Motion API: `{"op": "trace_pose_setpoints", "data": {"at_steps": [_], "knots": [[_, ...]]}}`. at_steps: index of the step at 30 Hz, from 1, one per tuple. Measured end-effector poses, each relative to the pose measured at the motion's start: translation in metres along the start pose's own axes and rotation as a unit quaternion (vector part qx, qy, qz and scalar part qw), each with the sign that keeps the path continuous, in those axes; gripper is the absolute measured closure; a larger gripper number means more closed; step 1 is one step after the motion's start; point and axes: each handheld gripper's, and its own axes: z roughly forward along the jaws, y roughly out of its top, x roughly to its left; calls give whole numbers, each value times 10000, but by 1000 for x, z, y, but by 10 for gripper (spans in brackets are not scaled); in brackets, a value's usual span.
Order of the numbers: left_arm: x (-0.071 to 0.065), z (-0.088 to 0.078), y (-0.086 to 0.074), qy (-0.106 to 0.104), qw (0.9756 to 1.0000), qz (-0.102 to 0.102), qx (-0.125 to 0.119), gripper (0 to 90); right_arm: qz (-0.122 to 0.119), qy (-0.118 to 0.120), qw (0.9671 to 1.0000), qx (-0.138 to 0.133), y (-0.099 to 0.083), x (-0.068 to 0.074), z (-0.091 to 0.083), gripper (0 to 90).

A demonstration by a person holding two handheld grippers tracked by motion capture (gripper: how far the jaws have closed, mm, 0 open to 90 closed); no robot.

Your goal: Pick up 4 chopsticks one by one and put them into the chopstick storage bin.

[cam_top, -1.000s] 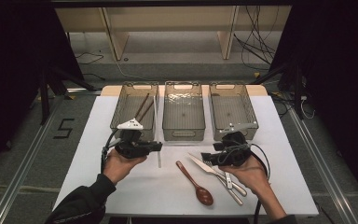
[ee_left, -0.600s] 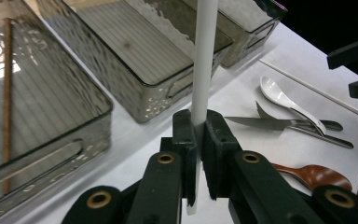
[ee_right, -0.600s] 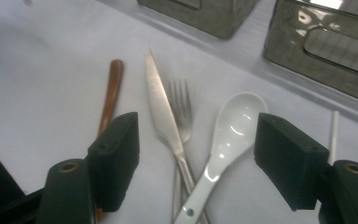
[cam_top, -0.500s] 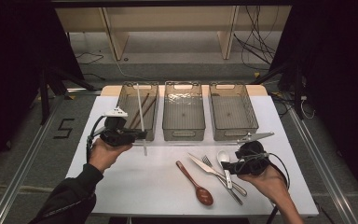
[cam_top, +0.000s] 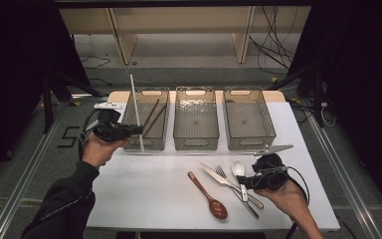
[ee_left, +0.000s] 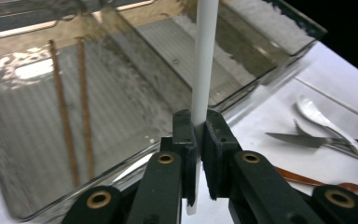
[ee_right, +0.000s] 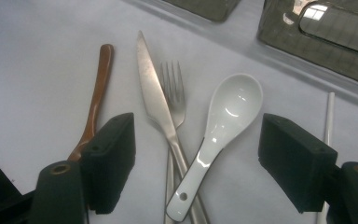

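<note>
Looking down from the high view: your left gripper [cam_top: 138,130] is clamped on a white chopstick [cam_top: 135,102], held near upright just in front of the left bin [cam_top: 146,142], w/ two brown chopsticks [cam_top: 151,115] lying inside it. Middle bin [cam_top: 195,141] and right bin [cam_top: 248,140] sit beside it along the back of the white table [cam_top: 144,194]. Your right gripper [cam_top: 241,182] hovers low over the cutlery pile near the front edge; wooden spoon [cam_top: 209,195] lies just left of that pile.

Left gripper view: jaws pinched tight on the white chopstick [ee_left: 202,74], its lower tip poking out below the pads. Left bin [ee_left: 135,154] is right behind, brown chopsticks [ee_left: 72,126] resting on its floor.

Right gripper view: jaws spread wide, just been opening, nothing gripped. Between them on the table lie a knife [ee_right: 154,98], a fork [ee_right: 174,95] and a white ceramic spoon [ee_right: 221,126], the spoon's handle crossing over the other two. Wooden spoon [ee_right: 95,100] runs down by the left pad. Another white chopstick [ee_right: 327,119] lies flat by the right pad.
</note>
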Motion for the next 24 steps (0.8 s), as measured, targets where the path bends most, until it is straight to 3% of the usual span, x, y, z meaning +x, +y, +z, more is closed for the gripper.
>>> {"op": "trace_pose_setpoints", "data": {"at_steps": [10,24], "knots": [[17,-15,21,190,9998,-74,-88,839,-10,5,10000,15,-1,1,1,284],[38,2,38,675,9975,-33,201,839,2,15,10000,-58,0,-1,-1,269]]}}
